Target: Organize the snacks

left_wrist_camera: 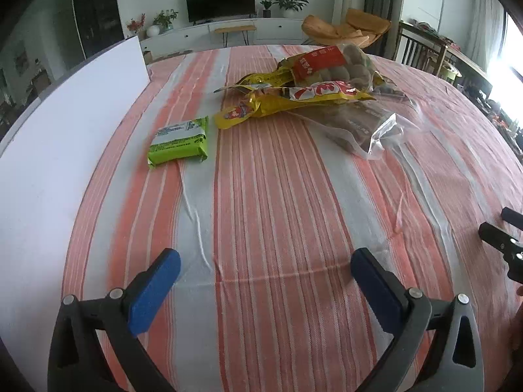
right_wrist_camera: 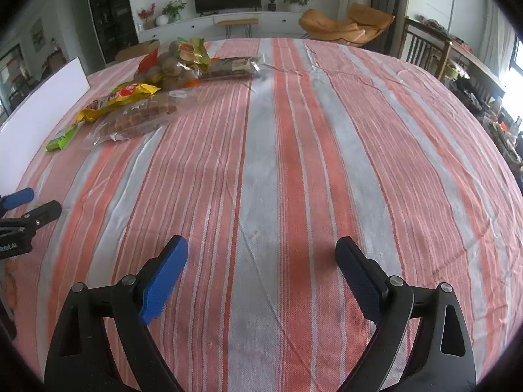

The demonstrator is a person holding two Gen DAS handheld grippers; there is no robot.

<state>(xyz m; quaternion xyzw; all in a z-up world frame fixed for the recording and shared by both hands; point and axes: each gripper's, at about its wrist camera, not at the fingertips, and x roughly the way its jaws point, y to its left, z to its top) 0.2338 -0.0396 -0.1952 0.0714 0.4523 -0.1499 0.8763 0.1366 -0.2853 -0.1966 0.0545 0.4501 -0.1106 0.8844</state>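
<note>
A small green snack packet (left_wrist_camera: pixel 179 142) lies flat on the striped tablecloth (left_wrist_camera: pixel 278 196), apart from a heap of snack bags further back. In that heap a yellow and red bag (left_wrist_camera: pixel 294 98) lies across a clear bag of brown cakes (left_wrist_camera: pixel 356 124), with a bag of round brown snacks (left_wrist_camera: pixel 340 65) behind. My left gripper (left_wrist_camera: pixel 265 263) hovers open over bare cloth, well short of the packet. In the right wrist view the same heap (right_wrist_camera: pixel 147 98) sits far left, and my right gripper (right_wrist_camera: pixel 262 250) stands open with nothing between its blue pads.
A white board (left_wrist_camera: pixel 65 130) stands along the table's left edge. Each gripper shows at the edge of the other's view: the right one (left_wrist_camera: pixel 503 232), the left one (right_wrist_camera: pixel 29 205). Beyond the table are chairs (right_wrist_camera: pixel 425 49) and a TV cabinet.
</note>
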